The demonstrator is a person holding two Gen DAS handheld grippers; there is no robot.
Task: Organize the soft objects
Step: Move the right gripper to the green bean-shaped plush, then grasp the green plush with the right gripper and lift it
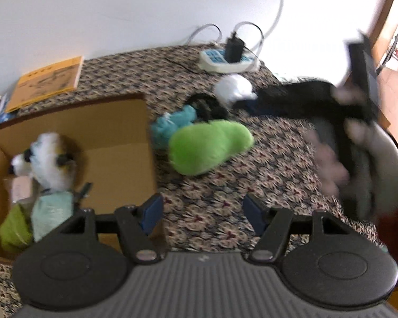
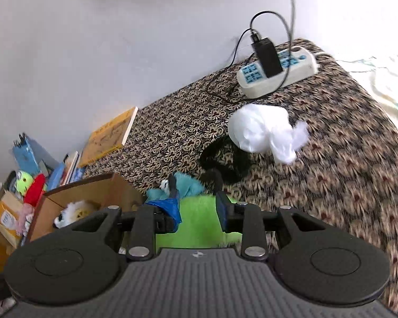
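While spreading out beneath the cardboard box [image 1: 119, 122], showing as patterned cloth [image 1: 225, 185]. Sitting inside the box: a white plush animal [image 1: 50, 159] among pale and green soft pieces. Lying just right of the box: a green plush [image 1: 209, 145], touching a blue plush [image 1: 169, 124] on its box-facing side. Resting farther right of the box: a white plastic bag [image 2: 260, 129]. Hovering just right of the box's near corner: the left gripper [image 1: 202, 204], with jaws wide apart, gripping nothing. Hanging right of the box, over the green plush: the right gripper [image 2: 197, 204], with jaws parted, clamping nothing.
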